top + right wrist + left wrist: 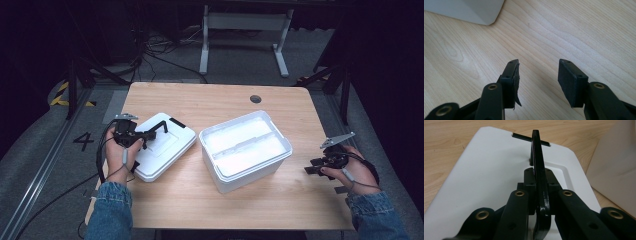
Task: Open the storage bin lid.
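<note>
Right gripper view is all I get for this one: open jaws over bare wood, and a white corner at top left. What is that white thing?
Observer: A corner of the white box, which stands open-topped in the middle of the table.
Operator: Is there a lid anywhere?
Observer: Yes, a white lid lies on the table left of the box, apart from it.
Operator: And the other hand?
Observer: The left gripper is shut on the lid's black handle.
</note>
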The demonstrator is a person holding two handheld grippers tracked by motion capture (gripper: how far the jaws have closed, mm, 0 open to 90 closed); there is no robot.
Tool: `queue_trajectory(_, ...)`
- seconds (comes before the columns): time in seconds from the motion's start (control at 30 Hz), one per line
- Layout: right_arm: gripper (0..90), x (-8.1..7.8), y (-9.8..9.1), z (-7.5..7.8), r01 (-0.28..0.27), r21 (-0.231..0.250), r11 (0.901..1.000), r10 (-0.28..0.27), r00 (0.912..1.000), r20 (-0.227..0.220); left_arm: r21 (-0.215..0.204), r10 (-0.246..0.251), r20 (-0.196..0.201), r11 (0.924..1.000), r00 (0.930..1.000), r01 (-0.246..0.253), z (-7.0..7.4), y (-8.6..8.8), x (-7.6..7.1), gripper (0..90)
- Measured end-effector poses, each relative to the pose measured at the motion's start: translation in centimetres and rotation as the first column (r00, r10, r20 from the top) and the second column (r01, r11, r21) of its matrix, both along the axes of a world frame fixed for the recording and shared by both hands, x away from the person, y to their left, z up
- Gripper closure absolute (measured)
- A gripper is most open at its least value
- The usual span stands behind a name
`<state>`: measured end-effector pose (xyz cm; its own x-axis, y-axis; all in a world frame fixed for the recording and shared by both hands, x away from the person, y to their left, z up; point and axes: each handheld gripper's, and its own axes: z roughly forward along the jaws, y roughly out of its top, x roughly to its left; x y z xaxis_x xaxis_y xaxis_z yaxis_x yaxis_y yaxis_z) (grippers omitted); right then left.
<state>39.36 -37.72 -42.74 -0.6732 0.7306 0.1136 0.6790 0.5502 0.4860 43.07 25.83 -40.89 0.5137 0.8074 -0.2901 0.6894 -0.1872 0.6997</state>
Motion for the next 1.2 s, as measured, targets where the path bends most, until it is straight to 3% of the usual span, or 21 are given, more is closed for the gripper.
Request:
queue_trajectory(0.3,52.6,0.0,0.0,0.0,-0.001,0.002,1.0000,0.001,1.0000,-0.002,-0.020,-0.011,-0.021,0.9997,0.9997,0.011,-1.6,-0.4,-0.1,84.3)
queue_trajectory(0.47,52.4,0.0,0.1,-0.1,-0.002,0.000,1.0000,0.002,1.0000,-0.002,-0.011,-0.021,-0.031,0.9997,0.9993,0.021,-2.1,-0.5,-0.1,84.3)
queue_trajectory(0.67,52.2,0.0,0.1,-0.1,-0.001,0.000,1.0000,0.001,1.0000,-0.001,-0.022,-0.019,-0.060,0.9996,0.9980,0.018,-2.7,-0.4,0.0,84.0)
queue_trajectory(0.77,51.9,0.0,0.1,-0.1,-0.001,-0.001,1.0000,0.001,1.0000,-0.001,-0.024,-0.026,-0.096,0.9994,0.9951,0.024,-3.1,-0.3,0.2,83.4)
queue_trajectory(0.83,51.8,0.1,0.1,-0.2,-0.002,-0.002,1.0000,0.002,1.0000,-0.001,-0.028,-0.017,-0.111,0.9995,0.9937,0.014,-3.3,-0.2,0.2,80.1)
queue_trajectory(0.97,51.5,0.1,0.2,-0.2,-0.004,-0.001,1.0000,0.004,1.0000,-0.002,-0.056,0.007,-0.096,0.9984,0.9954,-0.012,-3.1,0.2,0.1,70.5)
queue_trajectory(1.2,51.2,0.2,0.3,-0.2,-0.008,0.001,1.0000,0.008,1.0000,-0.002,-0.021,0.092,-0.058,0.9954,0.9941,-0.093,-2.1,0.7,-0.2,46.8)
